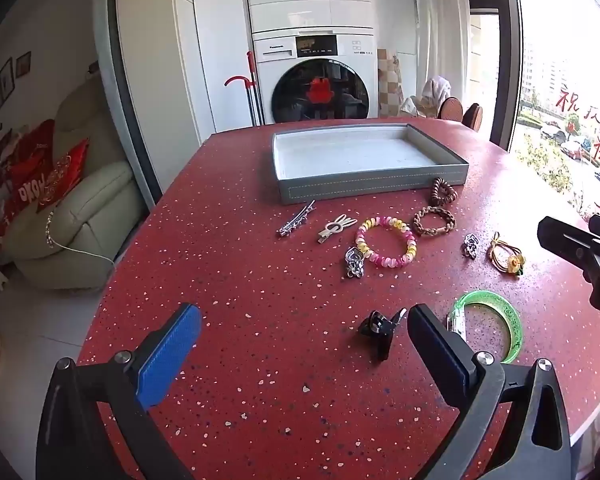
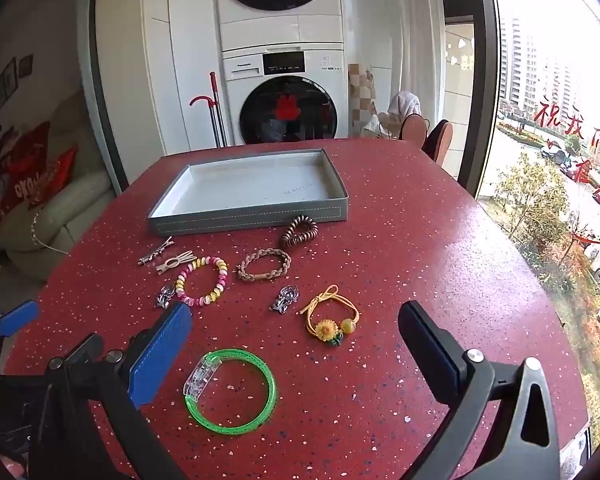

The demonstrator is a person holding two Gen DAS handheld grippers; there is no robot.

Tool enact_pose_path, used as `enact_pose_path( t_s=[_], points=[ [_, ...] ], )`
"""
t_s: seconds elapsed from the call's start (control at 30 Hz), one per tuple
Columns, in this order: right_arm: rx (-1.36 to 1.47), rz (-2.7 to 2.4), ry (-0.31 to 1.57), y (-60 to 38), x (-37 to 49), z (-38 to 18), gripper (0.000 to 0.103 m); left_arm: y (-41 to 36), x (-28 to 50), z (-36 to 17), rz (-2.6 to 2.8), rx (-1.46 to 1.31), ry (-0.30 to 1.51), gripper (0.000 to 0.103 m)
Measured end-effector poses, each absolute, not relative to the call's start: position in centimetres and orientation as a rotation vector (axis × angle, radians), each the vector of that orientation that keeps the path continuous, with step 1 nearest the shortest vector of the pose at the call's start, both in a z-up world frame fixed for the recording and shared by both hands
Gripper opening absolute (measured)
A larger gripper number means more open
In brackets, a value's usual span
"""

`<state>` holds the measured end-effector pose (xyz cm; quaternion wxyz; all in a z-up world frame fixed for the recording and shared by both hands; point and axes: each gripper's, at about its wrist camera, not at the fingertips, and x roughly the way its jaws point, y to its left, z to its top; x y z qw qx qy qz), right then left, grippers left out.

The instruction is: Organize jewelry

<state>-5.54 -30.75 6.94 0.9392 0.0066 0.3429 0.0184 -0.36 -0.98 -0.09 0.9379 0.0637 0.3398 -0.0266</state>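
My left tongs (image 1: pixel 304 332) and right tongs (image 2: pixel 296 332) both gape wide, holding nothing above the red table (image 2: pixel 440 240). Nearest me lie a green bangle (image 2: pixel 231 391) and black clip (image 1: pixel 378 328); beyond, hair ties and clips sit before the empty grey tray (image 2: pixel 252 216).

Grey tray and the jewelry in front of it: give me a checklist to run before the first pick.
1. Grey tray has room: ok, nothing lies in it.
2. Left tongs open and holding nothing: ok.
3. Right tongs open and holding nothing: ok.
4. Green bangle lies flat, apart from other pieces: ok.
5. Black clip free of the left tongs: cannot tell, it lies close beside one finger.
6. Pink-and-yellow bracelet apart from the silver charm: not ok, they seem to touch.
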Motion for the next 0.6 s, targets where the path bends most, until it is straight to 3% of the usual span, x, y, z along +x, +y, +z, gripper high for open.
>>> enact_pose_path(
  t_s=[0.6],
  points=[
    [-0.003, 0.051, 0.665, -30.0, -6.2, 7.9, 0.103, 0.5, -0.6, 0.7, -0.044, 0.083, 0.671, 0.103]
  ],
)
